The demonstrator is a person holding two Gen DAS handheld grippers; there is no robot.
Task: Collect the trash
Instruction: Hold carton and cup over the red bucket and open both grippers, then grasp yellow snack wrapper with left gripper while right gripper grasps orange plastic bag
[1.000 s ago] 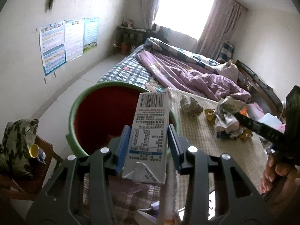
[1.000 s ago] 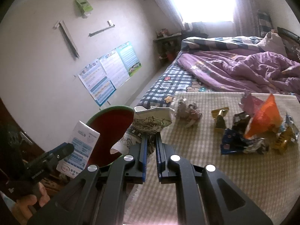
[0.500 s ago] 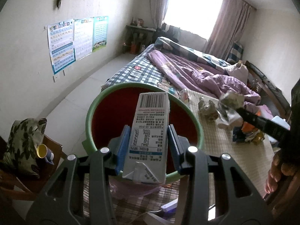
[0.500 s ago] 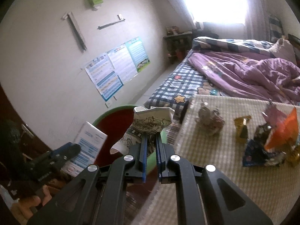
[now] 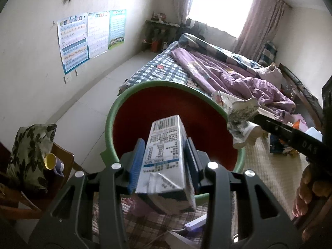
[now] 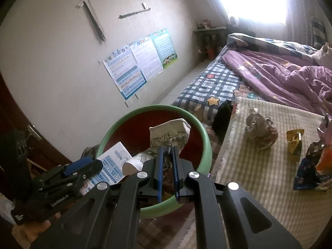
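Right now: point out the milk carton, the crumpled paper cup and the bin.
milk carton (image 5: 164, 155), left wrist view, printed top face.
crumpled paper cup (image 6: 170, 133), right wrist view, patterned side wall.
bin (image 6: 116, 127), right wrist view, green rim.

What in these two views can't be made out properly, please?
- Bin bottom: left wrist view, hidden by the carton held in the left tool.
- Paper cup's gripped end: right wrist view, hidden between the right tool's pads.
- Wrappers on the mat: cut off by the right edge.
- Window: overexposed in both views.
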